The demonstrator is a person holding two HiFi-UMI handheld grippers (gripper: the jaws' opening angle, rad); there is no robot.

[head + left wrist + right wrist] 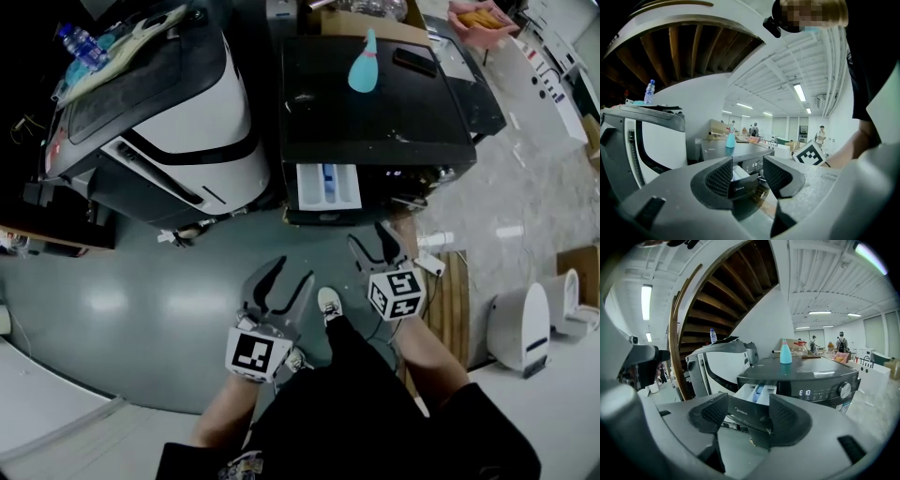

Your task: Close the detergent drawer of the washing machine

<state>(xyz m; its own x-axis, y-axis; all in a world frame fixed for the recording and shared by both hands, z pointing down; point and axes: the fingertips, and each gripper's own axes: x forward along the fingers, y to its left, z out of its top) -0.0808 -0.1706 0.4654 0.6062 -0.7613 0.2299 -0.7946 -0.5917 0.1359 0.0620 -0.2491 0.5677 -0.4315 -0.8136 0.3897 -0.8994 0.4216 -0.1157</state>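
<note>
The black washing machine [375, 103] stands ahead with its white detergent drawer [328, 186] pulled out toward me. In the right gripper view the drawer [752, 401] shows its dark front panel between the jaws, some way off. The left gripper view also frames the drawer [743, 180] between its jaws. My left gripper [279, 286] hangs open over the grey floor, short of the machine. My right gripper [377, 246] is open too, just below the machine's front right, holding nothing.
A white and black machine [159, 122] stands to the left with a water bottle [80, 42] on it. A blue spray bottle [364, 64] and a dark phone [414, 61] lie on the washer top. A white appliance [525, 328] sits at right. My shoe [328, 305] is between the grippers.
</note>
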